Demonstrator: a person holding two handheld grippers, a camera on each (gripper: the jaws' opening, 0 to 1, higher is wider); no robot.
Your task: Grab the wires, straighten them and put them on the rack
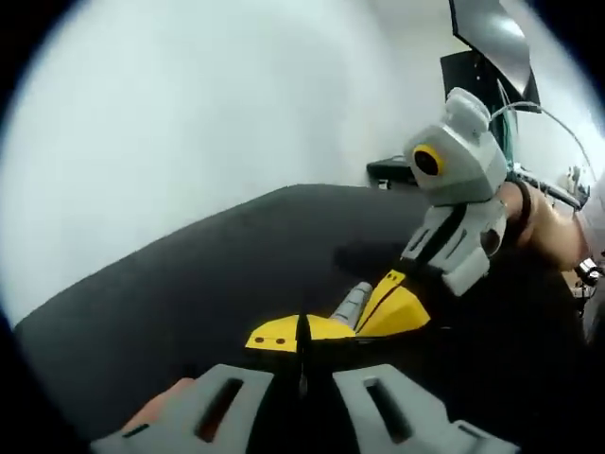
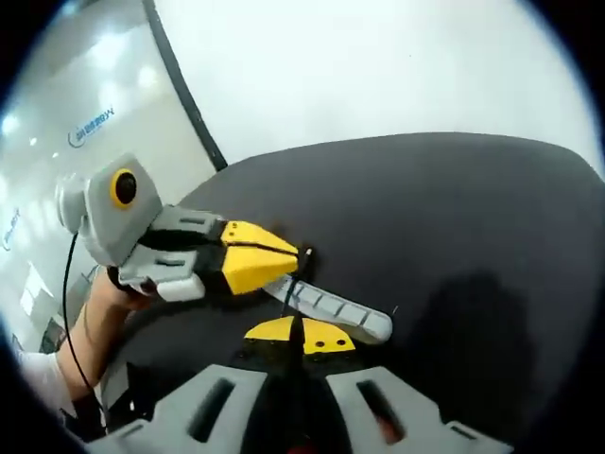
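Both grippers clamped on one wire

Left gripper (image 1: 302, 339) and right gripper (image 2: 297, 336) are shown with yellow jaws shut on a thin black wire (image 2: 288, 288), held over the dark table (image 2: 454, 218). Its grey plug (image 2: 336, 310) is seen between the two grippers.

1. We see the right gripper (image 2: 301, 337) rising from 6 o'clock, its 2 yellow jaws closed together with a thin dark wire (image 2: 291, 295) pinched between their tips.
2. The left gripper (image 2: 301, 255) enters from 9 o'clock, its yellow jaws closed on the same wire just above ours.
3. A grey ribbed connector (image 2: 336, 310) lies toward 4 o'clock of those tips.
4. A hand (image 2: 118, 288) holds the left gripper at 8 o'clock.
5. The dark table (image 2: 454, 218) spreads toward 3 o'clock.
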